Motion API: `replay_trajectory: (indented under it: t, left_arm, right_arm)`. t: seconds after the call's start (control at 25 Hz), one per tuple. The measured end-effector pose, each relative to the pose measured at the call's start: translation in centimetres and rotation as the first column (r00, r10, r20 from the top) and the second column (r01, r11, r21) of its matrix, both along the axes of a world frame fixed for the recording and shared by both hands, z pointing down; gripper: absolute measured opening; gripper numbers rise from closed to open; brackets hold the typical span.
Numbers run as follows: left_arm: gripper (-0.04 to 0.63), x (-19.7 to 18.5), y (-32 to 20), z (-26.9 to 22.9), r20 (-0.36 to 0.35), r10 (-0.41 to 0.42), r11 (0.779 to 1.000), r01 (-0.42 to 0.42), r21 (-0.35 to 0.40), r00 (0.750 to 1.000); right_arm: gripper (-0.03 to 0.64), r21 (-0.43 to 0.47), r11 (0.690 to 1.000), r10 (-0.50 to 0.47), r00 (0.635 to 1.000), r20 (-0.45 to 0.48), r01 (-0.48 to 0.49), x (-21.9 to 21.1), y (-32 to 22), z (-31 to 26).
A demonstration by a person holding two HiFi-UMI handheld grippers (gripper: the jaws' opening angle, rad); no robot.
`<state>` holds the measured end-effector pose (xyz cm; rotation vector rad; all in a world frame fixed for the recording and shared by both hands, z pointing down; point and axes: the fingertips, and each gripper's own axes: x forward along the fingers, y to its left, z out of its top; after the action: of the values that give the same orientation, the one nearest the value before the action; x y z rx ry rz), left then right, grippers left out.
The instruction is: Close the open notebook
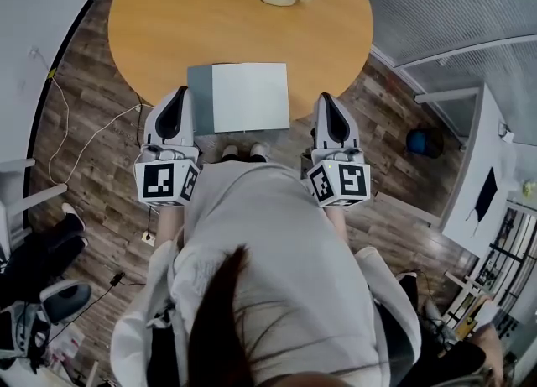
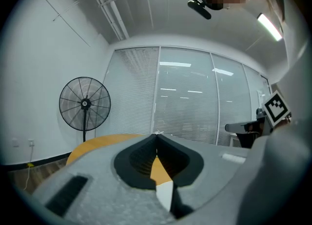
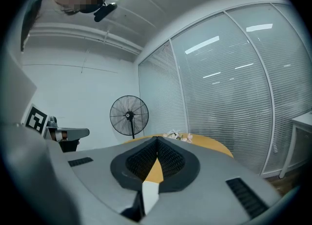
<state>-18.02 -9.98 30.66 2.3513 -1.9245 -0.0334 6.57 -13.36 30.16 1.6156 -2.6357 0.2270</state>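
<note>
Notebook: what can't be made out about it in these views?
Head view: notebook too small to show any writing or page count.
Left gripper view: the shut left claw and its body hide all but a white sliver, likely a page.
Right gripper view: the shut right claw hides it likewise.
</note>
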Motion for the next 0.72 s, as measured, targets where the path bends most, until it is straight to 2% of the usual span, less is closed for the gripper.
replay_trajectory:
  t: [0.44,0.72]
  left_arm:
    - [0.018,0.8,0.0,0.6,-0.02,0.04,0.999,-0.041,-0.02,0.999]
    - [0.018,-0.3,0.7,1.1,-0.011,0.051,0.998,-0.051,-0.029,0.999]
  right_arm:
    - [0.003,0.005,0.999,0.036,0.999,-0.002,-0.036,0.5,1.1,-0.2]
    - [0.003,0.007,0.998,0.062,0.998,-0.004,-0.062,0.5,1.9,-0.2]
